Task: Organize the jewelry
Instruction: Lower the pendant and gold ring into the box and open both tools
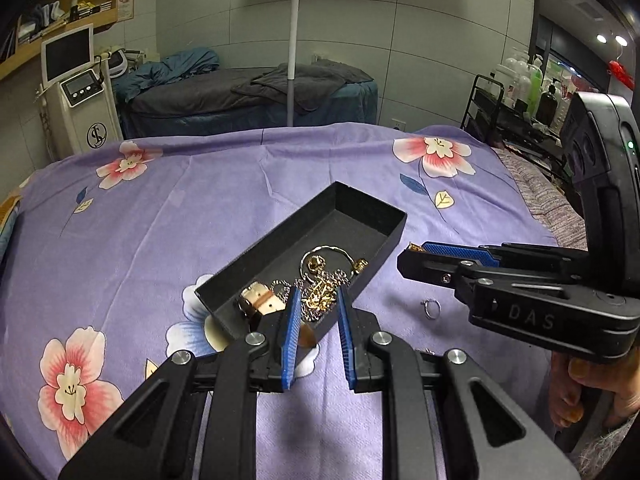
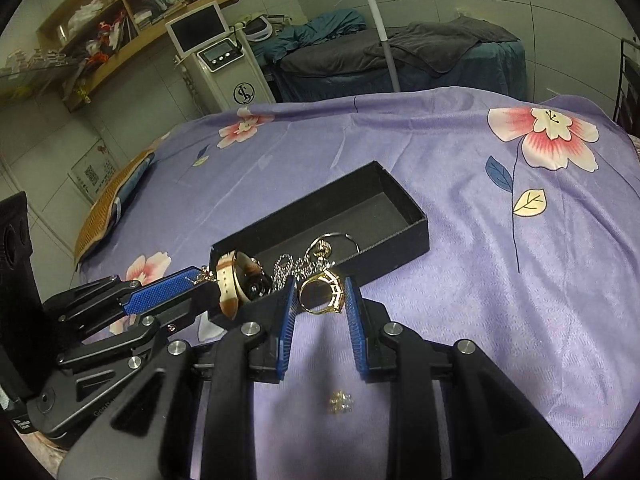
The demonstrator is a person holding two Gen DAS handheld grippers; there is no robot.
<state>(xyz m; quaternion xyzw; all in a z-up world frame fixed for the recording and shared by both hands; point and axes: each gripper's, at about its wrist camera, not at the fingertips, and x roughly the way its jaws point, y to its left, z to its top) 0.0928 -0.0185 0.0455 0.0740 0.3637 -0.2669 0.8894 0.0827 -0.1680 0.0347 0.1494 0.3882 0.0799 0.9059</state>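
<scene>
1. Right gripper (image 2: 320, 300): jaws narrowly parted, pads closed on a gold ring (image 2: 322, 294), held above the sheet (image 2: 480, 280) just short of the box.
2. Left gripper (image 1: 318, 312): jaws narrowly parted. A chain appears to hang between the pads; whether it is gripped cannot be told.
3. Loose items on the sheet: a small sparkling piece (image 2: 341, 402) below the right gripper; a thin silver ring (image 1: 432, 308) just beside the box.
4. Box (image 1: 360, 208): black, open, lying diagonally mid-bed.
5. Box near end: watch (image 2: 240, 284) with pale strap, tangled chains (image 1: 320, 288), a hoop (image 1: 328, 254). Far end is bare.
</scene>
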